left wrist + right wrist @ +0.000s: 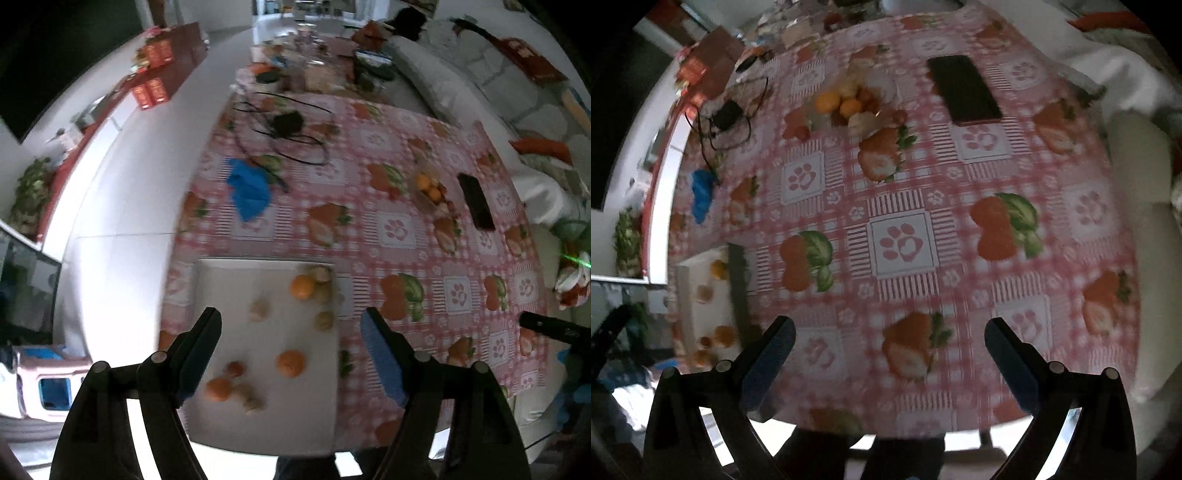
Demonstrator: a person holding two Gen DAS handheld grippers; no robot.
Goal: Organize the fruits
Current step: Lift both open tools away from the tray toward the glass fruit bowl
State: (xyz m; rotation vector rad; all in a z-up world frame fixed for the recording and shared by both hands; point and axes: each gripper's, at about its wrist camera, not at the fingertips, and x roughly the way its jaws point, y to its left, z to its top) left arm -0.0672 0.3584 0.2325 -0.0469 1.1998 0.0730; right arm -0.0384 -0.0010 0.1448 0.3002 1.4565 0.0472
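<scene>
1. Below the left wrist camera, the left tool point(291, 350) hangs released, its two black fingers spread wide with blue ribbed pads and nothing between them.
2. Under it lies a flat white rectangular tray point(229, 288) at the near edge of the table point(369, 236), which wears a glossy pink checked cloth printed with paw marks and strawberries.
3. Three round oranges point(291, 363) sit on the tray, with about five pale, yellowish rounded fruits point(324, 320) and one small reddish fruit; blur makes the exact count unsure.
4. Farther back on the cloth stands a small pile of fruits point(430, 192) in a clear holder, a flat black phone point(476, 203) just beside it, a crumpled blue cloth point(249, 192) and a tangle of black cable point(288, 129).
5. Over the middle of the table, the right wrist camera shows the right tool point(890, 354) also released, jaws wide apart above bare cloth, gripping nothing.
6. From this view the fruit pile point(846, 105) shows two oranges, several small red fruits and pale ones, lying next to the phone point(964, 88).
7. At the left edge the white tray point(689, 295) appears side-on, carrying blurred orange fruits.
</scene>
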